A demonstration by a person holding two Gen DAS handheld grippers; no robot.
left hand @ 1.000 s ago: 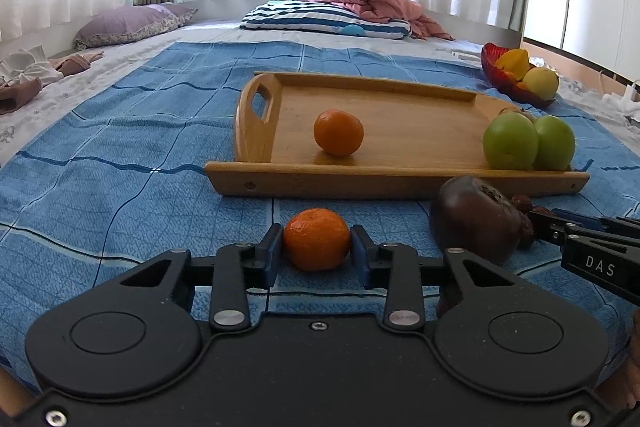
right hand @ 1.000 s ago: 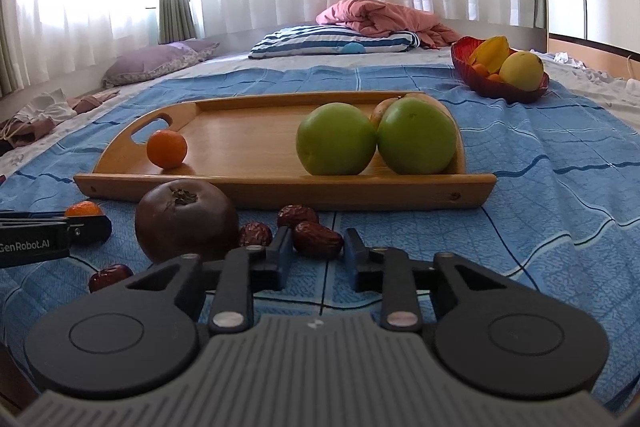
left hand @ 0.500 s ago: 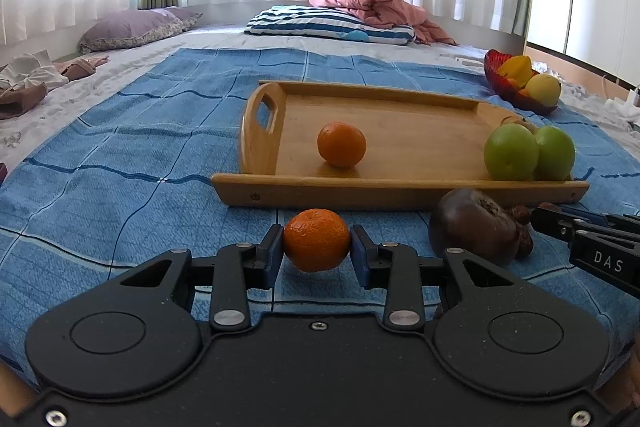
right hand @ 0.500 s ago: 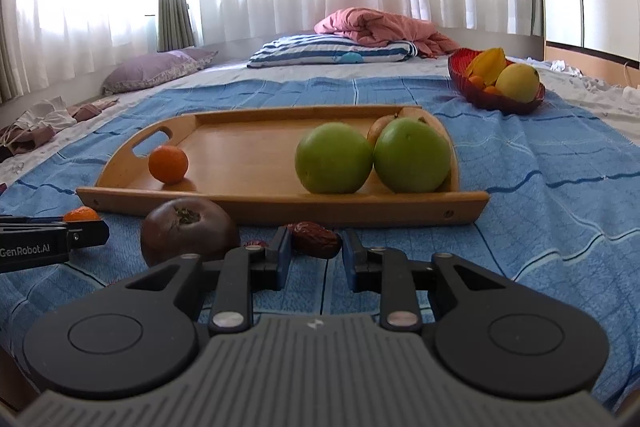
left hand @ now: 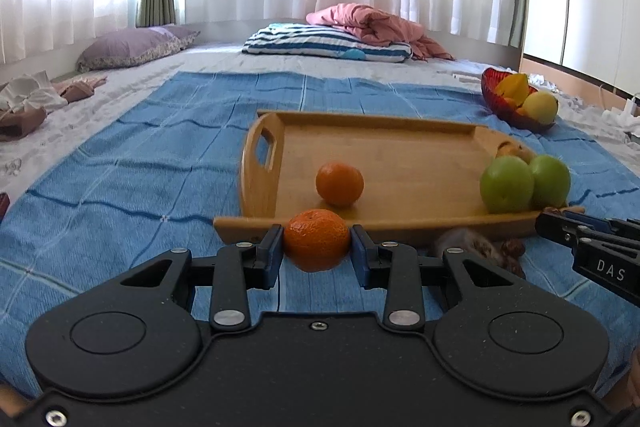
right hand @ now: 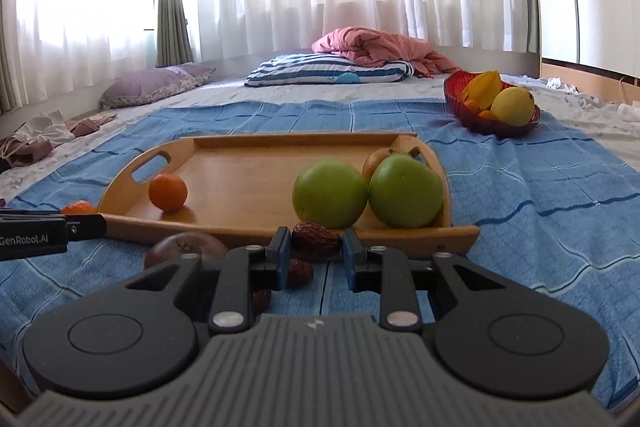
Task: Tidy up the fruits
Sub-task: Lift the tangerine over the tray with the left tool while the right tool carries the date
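Your left hand-held gripper [left hand: 317, 247] is clamped on a mandarin [left hand: 316, 239], held above the blue bedspread [left hand: 132, 167] just before the near rim of the wooden tray [left hand: 404, 155]. Your right hand-held gripper [right hand: 315, 251] pinches a red date [right hand: 316, 238] in front of the tray's near edge. On the tray: a second mandarin [left hand: 340, 184] and two green apples [right hand: 330, 194].

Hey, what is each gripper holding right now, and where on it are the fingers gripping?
The left gripper holds a mandarin, pinched across its two sides. The right gripper holds a dried red date, clamped at its two ends.
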